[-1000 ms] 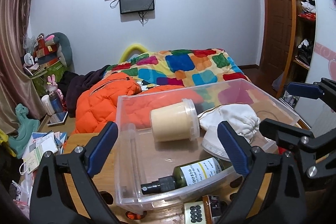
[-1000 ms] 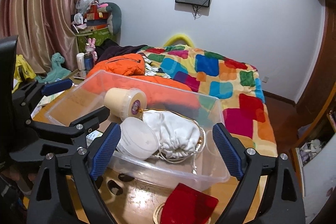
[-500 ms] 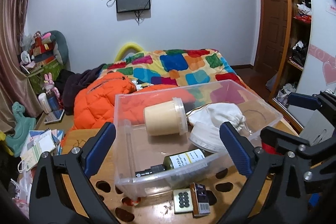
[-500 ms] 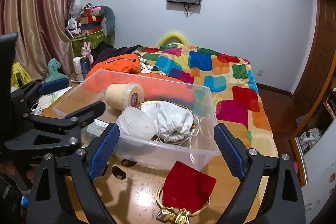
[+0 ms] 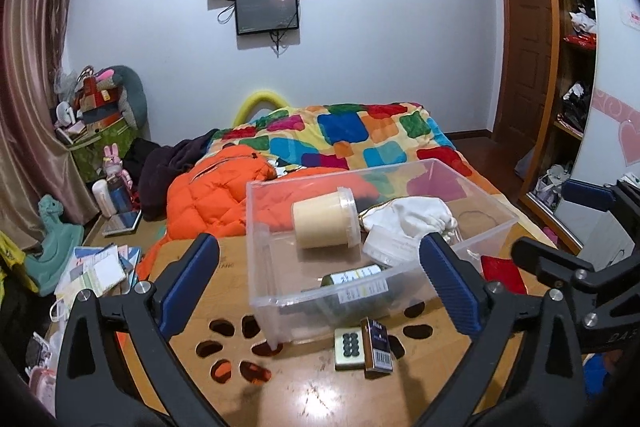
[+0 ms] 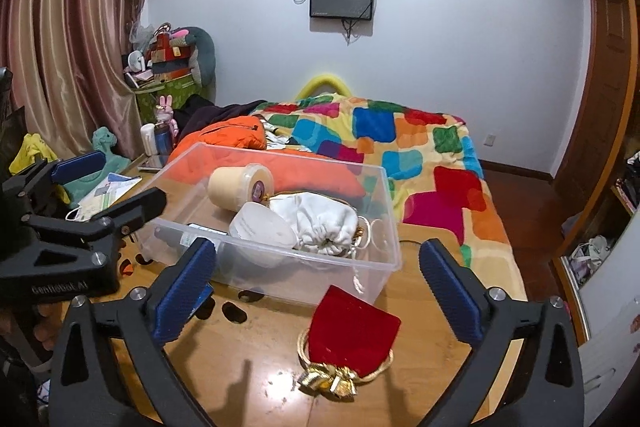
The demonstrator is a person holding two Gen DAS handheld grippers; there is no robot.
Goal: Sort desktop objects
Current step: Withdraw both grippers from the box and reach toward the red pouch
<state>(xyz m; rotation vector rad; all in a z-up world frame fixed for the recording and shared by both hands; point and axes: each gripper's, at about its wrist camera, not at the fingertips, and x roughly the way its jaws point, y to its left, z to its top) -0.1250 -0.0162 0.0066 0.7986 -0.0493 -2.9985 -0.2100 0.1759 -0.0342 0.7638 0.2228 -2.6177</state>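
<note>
While both tools gape wide, empty: red pouch (image 6: 352, 331) on tabletop (image 6: 260, 387), near side of clear bin (image 6: 384, 263), directly ahead between right tool (image 6: 316, 291) fingers; left tool (image 5: 320, 283) farther, facing small boxes (image 5: 362, 345).

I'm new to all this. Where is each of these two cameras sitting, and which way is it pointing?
Left wrist view: sits on the left gripper, looking forward over the wooden table at the clear plastic bin; its own two blue-padded fingers show, wide apart, with the right gripper at the right edge.
Right wrist view: sits on the right gripper, looking forward over the red velvet pouch; its own fingers show, with the left gripper at the left edge.
Shared: the bin, the cream lidded jar, the white drawstring bag, and the colourful patchwork bed beyond.
</note>
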